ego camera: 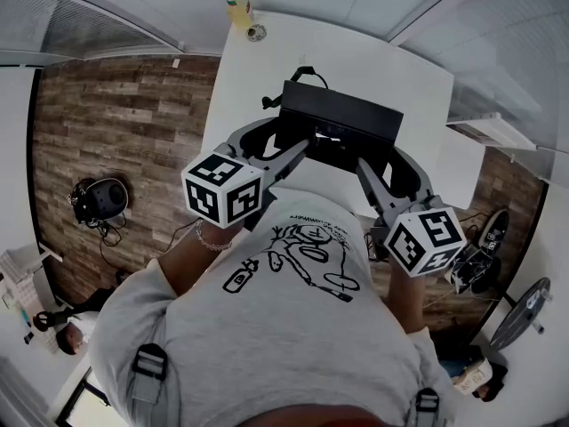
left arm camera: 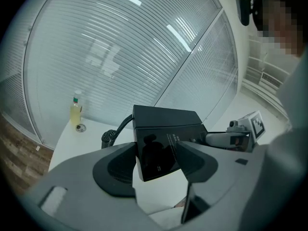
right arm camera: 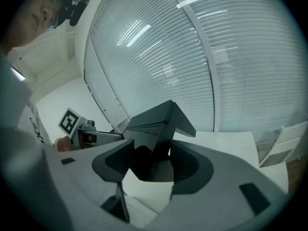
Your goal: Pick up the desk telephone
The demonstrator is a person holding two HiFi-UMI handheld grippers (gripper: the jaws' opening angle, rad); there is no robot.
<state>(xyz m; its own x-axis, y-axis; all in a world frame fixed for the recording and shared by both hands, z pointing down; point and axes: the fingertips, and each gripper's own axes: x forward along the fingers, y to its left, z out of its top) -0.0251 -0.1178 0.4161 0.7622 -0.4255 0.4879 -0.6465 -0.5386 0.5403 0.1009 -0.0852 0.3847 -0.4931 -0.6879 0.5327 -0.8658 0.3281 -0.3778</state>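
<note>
1. Over the white desk (ego camera: 258, 78), head view: a black telephone (ego camera: 342, 123) hangs between both tongs.
2. Left gripper view: left tongs (left arm camera: 156, 160) clamp one end of the telephone; a bottle (left arm camera: 76, 112) stands behind.
3. Right gripper view: right tongs (right arm camera: 151, 165) clamp the other end.

White table (ego camera: 373, 65) set against slatted blinds (left arm camera: 125, 52). At the table's far end a clear bottle (ego camera: 238, 5) of yellowish liquid stands upright, with a small round item (ego camera: 256, 32) just beside it. Wood-plank floor (ego camera: 116, 123) shows on both sides of the table. To the left, a dark rounded device (ego camera: 103, 197) with trailing cables lies on the floor. To the right lie dark shoes (ego camera: 492, 229) and, nearer, a round grey disc (ego camera: 523, 314).
</note>
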